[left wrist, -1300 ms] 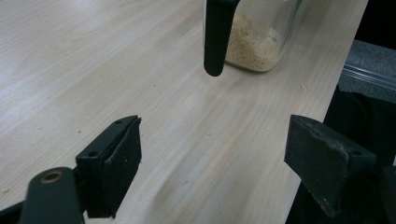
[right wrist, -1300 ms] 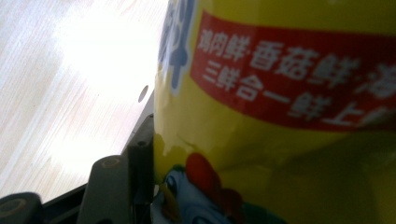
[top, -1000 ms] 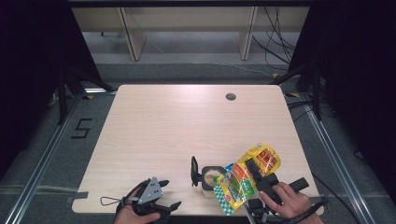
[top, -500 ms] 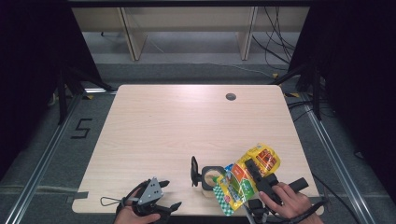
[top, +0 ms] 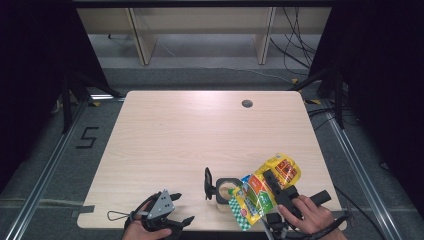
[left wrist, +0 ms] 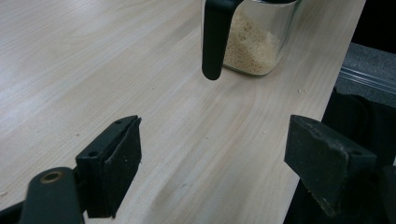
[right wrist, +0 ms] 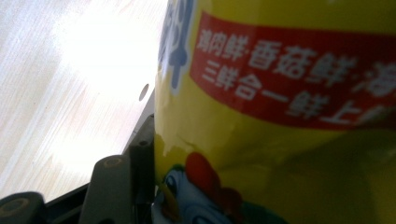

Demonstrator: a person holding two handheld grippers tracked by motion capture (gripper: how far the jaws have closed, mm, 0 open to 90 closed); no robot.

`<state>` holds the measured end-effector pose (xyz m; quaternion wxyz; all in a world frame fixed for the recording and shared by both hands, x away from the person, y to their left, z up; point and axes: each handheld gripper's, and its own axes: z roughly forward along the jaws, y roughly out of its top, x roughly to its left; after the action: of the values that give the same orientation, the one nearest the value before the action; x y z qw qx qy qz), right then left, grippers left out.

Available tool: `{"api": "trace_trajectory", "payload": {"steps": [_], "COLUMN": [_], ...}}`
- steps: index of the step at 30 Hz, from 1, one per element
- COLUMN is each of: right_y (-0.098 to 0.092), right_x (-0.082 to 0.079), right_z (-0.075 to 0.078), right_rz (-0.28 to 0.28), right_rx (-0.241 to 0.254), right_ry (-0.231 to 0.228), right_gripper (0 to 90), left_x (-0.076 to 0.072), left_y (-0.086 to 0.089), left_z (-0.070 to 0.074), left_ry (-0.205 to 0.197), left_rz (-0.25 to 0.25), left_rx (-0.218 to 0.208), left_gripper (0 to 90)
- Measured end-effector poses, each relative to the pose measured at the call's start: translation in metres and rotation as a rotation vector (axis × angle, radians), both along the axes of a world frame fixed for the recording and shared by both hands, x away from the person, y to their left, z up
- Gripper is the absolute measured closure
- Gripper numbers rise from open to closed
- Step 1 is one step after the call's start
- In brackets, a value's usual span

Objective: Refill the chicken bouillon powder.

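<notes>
Nothing has moved since the earlier frame: both hands hold their places. A pale wooden table [top: 170, 145] with a round dark hole [top: 247, 104] near its far edge stands on grey floor, a "5" [top: 86, 137] marked at left, shelving and cables behind. The right gripper [top: 280, 192] clamps a yellow bag [top: 265, 185], tilted over a glass jar [top: 226, 189] of grains near the front edge. The left gripper [top: 177, 207] rests at the front edge, jaws wide apart and empty.
</notes>
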<state>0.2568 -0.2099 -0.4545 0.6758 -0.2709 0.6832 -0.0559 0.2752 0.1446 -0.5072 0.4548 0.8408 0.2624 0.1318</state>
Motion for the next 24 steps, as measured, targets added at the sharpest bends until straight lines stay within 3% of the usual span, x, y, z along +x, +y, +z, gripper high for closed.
{"api": "trace_trajectory", "payload": {"steps": [3, 5, 7, 8, 10, 11, 13, 14, 16, 17, 19, 23, 24], "right_y": [0.0000, 0.0000, -0.0005, -0.0012, -0.0001, -0.0002, -0.0015, -0.0014, -0.0004, -0.0003, -0.0014, -0.0017, -0.0020], "right_x": [-0.0002, -0.0002, -0.0004, -0.0011, -0.0002, -0.0002, -0.0010, -0.0009, -0.0003, -0.0003, -0.0010, -0.0011, -0.0009], "right_z": [0.0002, 0.0000, -0.0007, -0.0016, 0.0000, 0.0001, -0.0013, -0.0011, 0.0001, 0.0000, -0.0013, -0.0014, -0.0014], "right_rz": [0.001, 0.001, -0.007, -0.014, 0.000, 0.000, -0.016, -0.014, -0.002, -0.001, -0.014, -0.016, -0.012], "right_rx": [0.000, 0.001, 0.008, 0.022, 0.001, 0.001, 0.025, 0.021, 0.001, 0.001, 0.021, 0.024, 0.023], "right_ry": [0.001, 0.001, 0.004, 0.001, 0.002, 0.002, 0.002, 0.002, 0.001, 0.001, 0.003, 0.002, -0.004], "right_gripper": [44.3, 44.5, 44.5, 44.6, 44.6, 44.6, 44.7, 44.7, 44.7, 44.7, 44.7, 44.8, 44.8], "left_x": [0.0001, 0.0010, 0.0005, -0.0002, 0.0004, 0.0009, 0.0015, -0.0002, 0.0006, 0.0009, 0.0006, 0.0009, 0.0007], "left_y": [0.0012, 0.0001, 0.0017, 0.0011, 0.0012, 0.0001, 0.0029, 0.0009, 0.0015, 0.0001, 0.0016, 0.0002, 0.0007], "left_z": [0.0005, -0.0011, 0.0006, 0.0003, 0.0002, -0.0011, 0.0009, -0.0001, 0.0003, -0.0010, 0.0006, -0.0009, -0.0001], "left_ry": [0.002, -0.004, 0.004, 0.004, -0.006, -0.005, -0.004, 0.003, -0.003, -0.004, 0.004, -0.004, -0.004], "left_rz": [-0.011, -0.003, -0.010, -0.009, -0.004, -0.003, -0.014, -0.006, -0.005, -0.003, -0.011, -0.003, 0.001], "left_rx": [0.015, -0.011, 0.024, 0.015, 0.013, -0.011, 0.047, 0.014, 0.018, -0.010, 0.023, -0.007, 0.007], "left_gripper": [18.1, 18.2, 18.2, 18.2, 18.1, 18.1, 18.2, 18.2, 18.1, 18.1, 18.2, 18.1, 18.2]}}
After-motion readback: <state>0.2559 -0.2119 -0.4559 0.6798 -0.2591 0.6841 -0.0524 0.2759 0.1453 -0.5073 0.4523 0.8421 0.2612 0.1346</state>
